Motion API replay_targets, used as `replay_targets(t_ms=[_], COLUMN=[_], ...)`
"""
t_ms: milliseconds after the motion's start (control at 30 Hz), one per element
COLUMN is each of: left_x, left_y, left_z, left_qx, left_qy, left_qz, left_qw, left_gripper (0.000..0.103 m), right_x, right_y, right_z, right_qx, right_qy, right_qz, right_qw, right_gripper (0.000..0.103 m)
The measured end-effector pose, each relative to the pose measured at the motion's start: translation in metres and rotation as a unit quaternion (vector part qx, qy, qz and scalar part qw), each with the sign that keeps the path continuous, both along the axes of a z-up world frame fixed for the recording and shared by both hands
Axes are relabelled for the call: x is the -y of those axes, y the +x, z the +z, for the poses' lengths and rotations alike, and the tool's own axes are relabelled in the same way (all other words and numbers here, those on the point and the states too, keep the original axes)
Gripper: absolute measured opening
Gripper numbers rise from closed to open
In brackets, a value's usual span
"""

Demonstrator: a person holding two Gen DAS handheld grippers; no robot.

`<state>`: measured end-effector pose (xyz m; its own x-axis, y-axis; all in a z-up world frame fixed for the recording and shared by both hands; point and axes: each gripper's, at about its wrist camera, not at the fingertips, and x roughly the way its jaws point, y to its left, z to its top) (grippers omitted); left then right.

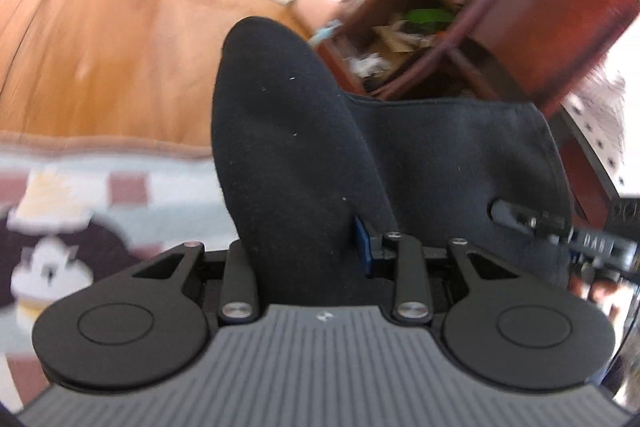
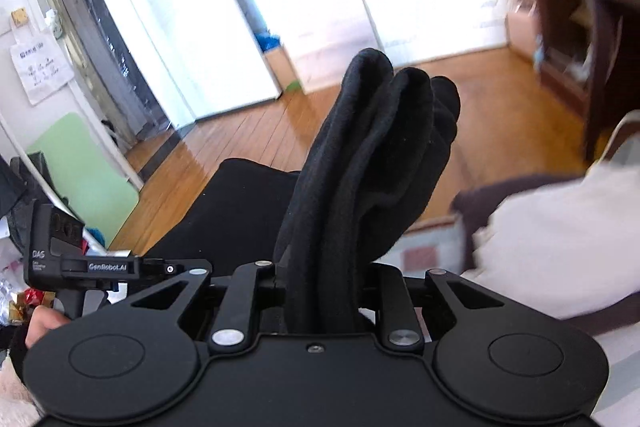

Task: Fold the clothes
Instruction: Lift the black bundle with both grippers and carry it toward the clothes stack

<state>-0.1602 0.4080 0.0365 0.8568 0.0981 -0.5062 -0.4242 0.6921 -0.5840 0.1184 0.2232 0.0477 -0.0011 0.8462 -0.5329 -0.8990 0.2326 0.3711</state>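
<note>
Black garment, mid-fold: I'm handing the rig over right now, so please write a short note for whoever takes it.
Left gripper: shut on a bunched edge of the black garment.
Right gripper: shut on another bunched part of it.
Where things are: the garment hangs stretched between both grippers, lifted above the patterned blanket; a white cloth lies to the right.
Done: garment gripped at two points and raised.
Left: lay it flat, make the folds, release. No finished fold is visible.

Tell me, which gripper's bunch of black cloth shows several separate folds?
The right gripper: its black cloth stands in three rounded folds; the left gripper holds one smooth lobe.
</note>
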Motion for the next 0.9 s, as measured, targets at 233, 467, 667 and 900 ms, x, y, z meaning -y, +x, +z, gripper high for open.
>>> replay_targets(t_ms=[233, 467, 667, 900], left_x=[0.018, 0.022, 0.006, -0.004], left_y=[0.072, 0.129, 0.188, 0.278], left_z=[0.037, -0.008, -0.034, -0.026], left_qx=[0.038, 0.022, -0.009, -0.056], left_qy=[0.01, -0.025, -0.039, 0.012], left_qz=[-0.051, -0.073, -0.075, -0.081], left_qw=[0.9979, 0.9967, 0.9964, 0.995], left_gripper=[0.03, 0.03, 0.03, 0.03], right_x=[0.042, 0.066, 0.057, 0.015], right_y=[0.055, 0.1, 0.168, 0.268], right_z=[0.057, 0.022, -0.009, -0.016], right_qx=[0.016, 0.015, -0.021, -0.02], right_qy=[0.003, -0.008, -0.012, -0.035], right_qz=[-0.046, -0.067, -0.063, -0.062], right_qw=[0.999, 0.998, 0.998, 0.997], right_gripper=[0.024, 0.024, 0.023, 0.024])
